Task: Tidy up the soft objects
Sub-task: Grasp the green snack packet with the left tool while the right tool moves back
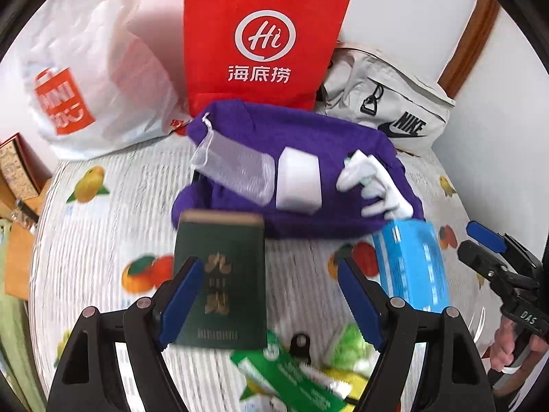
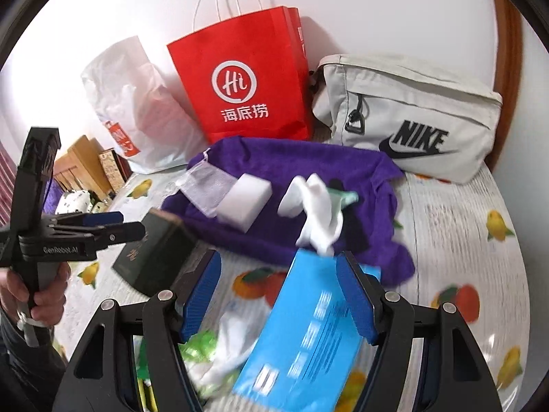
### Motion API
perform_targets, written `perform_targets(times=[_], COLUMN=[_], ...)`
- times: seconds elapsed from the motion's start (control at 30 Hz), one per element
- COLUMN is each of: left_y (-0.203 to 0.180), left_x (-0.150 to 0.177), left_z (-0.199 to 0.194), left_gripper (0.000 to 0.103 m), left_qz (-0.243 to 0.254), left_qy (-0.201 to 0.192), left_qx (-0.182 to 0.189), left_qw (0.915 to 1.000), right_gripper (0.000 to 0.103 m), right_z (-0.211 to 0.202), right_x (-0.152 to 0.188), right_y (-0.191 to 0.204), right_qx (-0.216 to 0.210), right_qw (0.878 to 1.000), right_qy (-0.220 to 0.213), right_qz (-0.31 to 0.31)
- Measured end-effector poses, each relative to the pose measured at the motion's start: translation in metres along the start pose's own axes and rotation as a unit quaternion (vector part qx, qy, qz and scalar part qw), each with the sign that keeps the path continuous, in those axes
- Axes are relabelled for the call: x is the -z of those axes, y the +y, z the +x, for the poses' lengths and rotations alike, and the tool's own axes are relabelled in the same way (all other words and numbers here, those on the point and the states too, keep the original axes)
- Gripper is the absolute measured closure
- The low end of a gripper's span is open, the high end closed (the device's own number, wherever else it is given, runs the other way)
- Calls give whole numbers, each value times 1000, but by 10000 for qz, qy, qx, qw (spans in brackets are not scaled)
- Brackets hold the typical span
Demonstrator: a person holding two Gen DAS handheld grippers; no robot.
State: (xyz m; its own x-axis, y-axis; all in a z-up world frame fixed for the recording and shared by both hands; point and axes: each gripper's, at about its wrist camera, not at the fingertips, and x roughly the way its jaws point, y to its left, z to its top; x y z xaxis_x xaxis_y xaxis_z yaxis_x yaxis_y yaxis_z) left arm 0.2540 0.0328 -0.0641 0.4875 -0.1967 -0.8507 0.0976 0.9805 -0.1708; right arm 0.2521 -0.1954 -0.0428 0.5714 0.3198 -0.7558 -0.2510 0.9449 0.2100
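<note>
A purple towel (image 1: 308, 158) (image 2: 302, 168) lies on the fruit-print bedsheet with a mesh pouch (image 1: 236, 168) (image 2: 209, 185), a white sponge block (image 1: 298, 182) (image 2: 245, 202) and white socks (image 1: 374, 185) (image 2: 317, 209) on it. My left gripper (image 1: 271, 295) is open, with a dark green box (image 1: 219, 281) (image 2: 154, 254) between its fingers, against the left one. My right gripper (image 2: 278, 295) (image 1: 494, 250) is open around a blue tissue pack (image 2: 308, 333) (image 1: 411, 264).
A red paper bag (image 1: 260, 34) (image 2: 243, 79), a white plastic bag (image 1: 92, 82) (image 2: 137, 103) and a grey Nike bag (image 1: 387, 103) (image 2: 405, 113) stand against the wall. Green and white packets (image 1: 302, 370) (image 2: 206, 353) lie near the front. Wooden furniture (image 2: 82, 164) is left of the bed.
</note>
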Motion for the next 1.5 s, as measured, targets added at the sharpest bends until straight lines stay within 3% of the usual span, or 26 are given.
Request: perform_targets(times=[0.2, 0.43, 0.77, 0.83, 0.9, 0.93, 1.07, 1.33, 1.5], left_y=[-2, -4, 1, -1, -2, -3, -1, 14, 37], left_x=[47, 97, 121, 121, 120, 119, 118, 126, 140], left_z=[-4, 18, 48, 48, 50, 50, 48, 13, 14], left_gripper=[23, 23, 25, 25, 35, 46, 65, 68, 67], left_qz=[-178, -490, -1085, -1056, -1020, -981, -897, -722, -779], left_qy=[178, 585, 904, 763, 741, 709, 722, 422, 563], left_qx=[30, 18, 203, 147, 9, -63, 115, -4, -459], left_qw=[9997, 9971, 9898, 9914, 9920, 9926, 9933, 9965, 9943], right_gripper=[34, 34, 34, 34, 34, 34, 34, 34, 34], right_z=[-32, -50, -52, -53, -53, -52, -51, -50, -46], right_x=[39, 82, 119, 123, 127, 128, 131, 135, 138], right_y=[6, 7, -9, -11, -12, -11, -8, 5, 13], right_qx=[-5, 3, 163, 158, 125, 136, 104, -32, -127], right_qw=[9999, 9998, 9984, 9980, 9978, 9977, 9975, 9979, 9979], right_qy=[-51, 41, 371, 390, 406, 421, 489, 488, 512], right_qz=[99, 211, 401, 481, 518, 519, 493, 418, 368])
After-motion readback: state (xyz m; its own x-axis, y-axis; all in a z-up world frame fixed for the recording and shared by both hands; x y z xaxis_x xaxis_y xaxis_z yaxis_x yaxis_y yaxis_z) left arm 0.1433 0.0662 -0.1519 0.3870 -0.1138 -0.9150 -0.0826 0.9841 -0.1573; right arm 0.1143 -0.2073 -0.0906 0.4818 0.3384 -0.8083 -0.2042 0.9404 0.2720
